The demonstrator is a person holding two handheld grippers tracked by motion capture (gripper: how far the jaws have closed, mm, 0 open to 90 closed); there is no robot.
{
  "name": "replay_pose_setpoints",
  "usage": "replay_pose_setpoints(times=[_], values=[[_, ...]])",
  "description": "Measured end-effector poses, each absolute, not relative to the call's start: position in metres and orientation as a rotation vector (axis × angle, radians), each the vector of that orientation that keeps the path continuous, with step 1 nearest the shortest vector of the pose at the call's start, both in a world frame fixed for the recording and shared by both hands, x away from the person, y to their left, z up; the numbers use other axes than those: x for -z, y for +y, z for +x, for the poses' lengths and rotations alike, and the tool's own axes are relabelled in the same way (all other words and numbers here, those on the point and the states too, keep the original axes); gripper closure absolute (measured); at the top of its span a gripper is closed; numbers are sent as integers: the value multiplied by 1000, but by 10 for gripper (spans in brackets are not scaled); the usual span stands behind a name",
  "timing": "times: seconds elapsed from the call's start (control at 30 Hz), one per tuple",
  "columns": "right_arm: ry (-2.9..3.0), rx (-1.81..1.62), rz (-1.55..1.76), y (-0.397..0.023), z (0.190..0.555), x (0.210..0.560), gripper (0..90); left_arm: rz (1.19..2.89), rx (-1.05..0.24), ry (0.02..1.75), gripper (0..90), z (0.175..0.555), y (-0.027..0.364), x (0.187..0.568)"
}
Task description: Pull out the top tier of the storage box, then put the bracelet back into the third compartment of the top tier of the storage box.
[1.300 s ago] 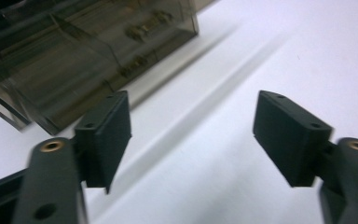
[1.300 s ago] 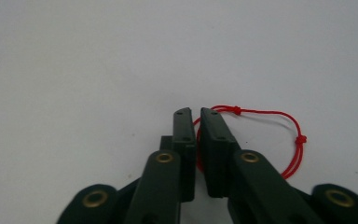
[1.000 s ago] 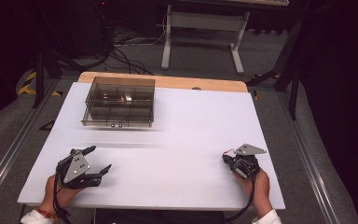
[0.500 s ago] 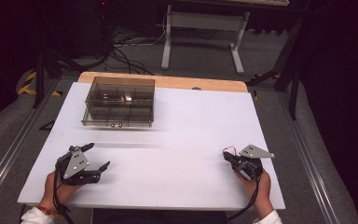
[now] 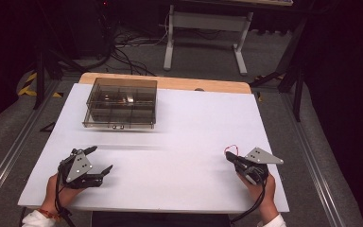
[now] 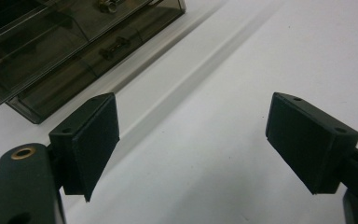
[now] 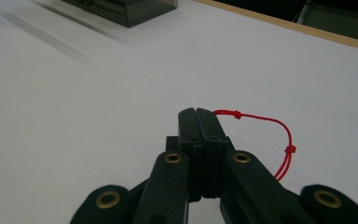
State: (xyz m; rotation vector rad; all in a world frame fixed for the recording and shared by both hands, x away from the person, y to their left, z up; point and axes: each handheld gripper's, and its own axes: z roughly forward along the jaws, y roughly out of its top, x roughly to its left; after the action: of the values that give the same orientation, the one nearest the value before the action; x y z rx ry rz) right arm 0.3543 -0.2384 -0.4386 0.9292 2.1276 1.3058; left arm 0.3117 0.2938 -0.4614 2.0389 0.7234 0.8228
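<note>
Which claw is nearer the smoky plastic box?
Left. The left claw sits just in front of the box; the right claw is far off toward the table's opposite side, gripping a red string.

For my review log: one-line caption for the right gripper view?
Right gripper, jaws shut on a red string, above the white table.

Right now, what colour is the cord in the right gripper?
Red, a thin knotted cord pinched in the right gripper; clearest in the right gripper view.

Bright overhead light washes the white table almost to glare, while the room beyond, toward twelve o'clock, sits dark. Shadows are soft. Close up, the jaws blur at six o'clock.
</note>
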Motion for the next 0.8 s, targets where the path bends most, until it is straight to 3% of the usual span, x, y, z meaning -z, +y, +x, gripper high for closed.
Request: replay_pose_setpoints(times=[0.4,0.8], values=[[2118,-1372,857,-230,355,426,900,2032,-830,739,179,311,296,460],[2130,-1449,691,-192,375,397,900,2041,-825,740,179,311,295,460]])
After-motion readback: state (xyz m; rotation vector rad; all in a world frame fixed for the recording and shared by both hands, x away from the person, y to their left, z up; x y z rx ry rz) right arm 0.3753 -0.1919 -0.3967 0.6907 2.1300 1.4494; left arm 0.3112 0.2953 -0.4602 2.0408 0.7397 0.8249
